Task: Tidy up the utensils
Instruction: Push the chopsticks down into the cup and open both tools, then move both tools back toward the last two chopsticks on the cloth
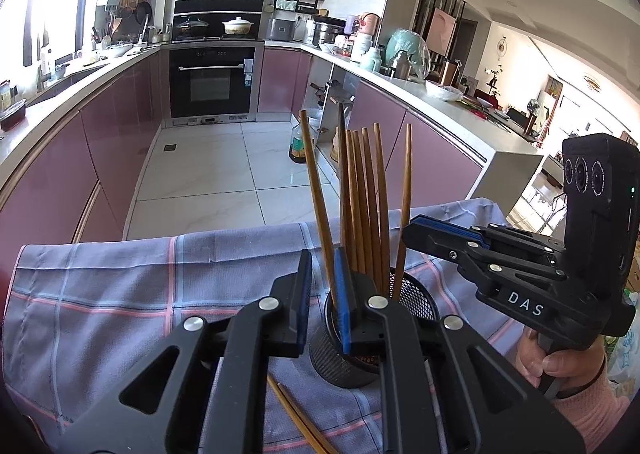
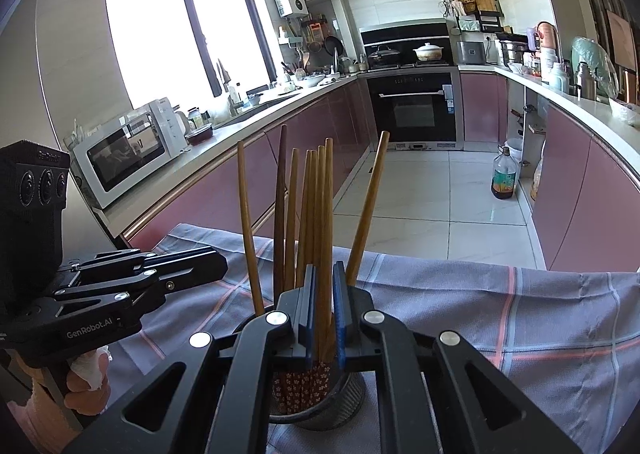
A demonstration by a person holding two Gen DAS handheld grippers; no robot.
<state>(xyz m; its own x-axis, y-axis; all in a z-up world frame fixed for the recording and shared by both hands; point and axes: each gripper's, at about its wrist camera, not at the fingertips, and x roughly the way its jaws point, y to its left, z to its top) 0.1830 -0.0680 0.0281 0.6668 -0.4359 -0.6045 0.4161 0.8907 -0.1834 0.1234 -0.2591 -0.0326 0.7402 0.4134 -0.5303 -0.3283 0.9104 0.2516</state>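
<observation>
A black mesh holder [image 1: 340,362] stands on a purple-grey checked cloth [image 1: 120,294] with several brown chopsticks [image 1: 366,194] upright in it. My left gripper [image 1: 324,290] hovers over the holder's left rim. One leaning chopstick [image 1: 316,182] passes through the gap in its jaws, which is wider than the stick. In the right wrist view, my right gripper [image 2: 325,310] is shut on an upright chopstick [image 2: 328,214] above the holder [image 2: 344,402]. Red flowered chopstick ends show inside. Two more chopsticks [image 1: 296,414] lie loose on the cloth near me.
The cloth's far edge [image 2: 480,266] drops to a tiled floor. An oil bottle [image 2: 505,178] stands on the floor by the right cabinets. A microwave [image 2: 128,150] sits on the left counter. A hand [image 1: 560,358] holds the right gripper's handle close beside the holder.
</observation>
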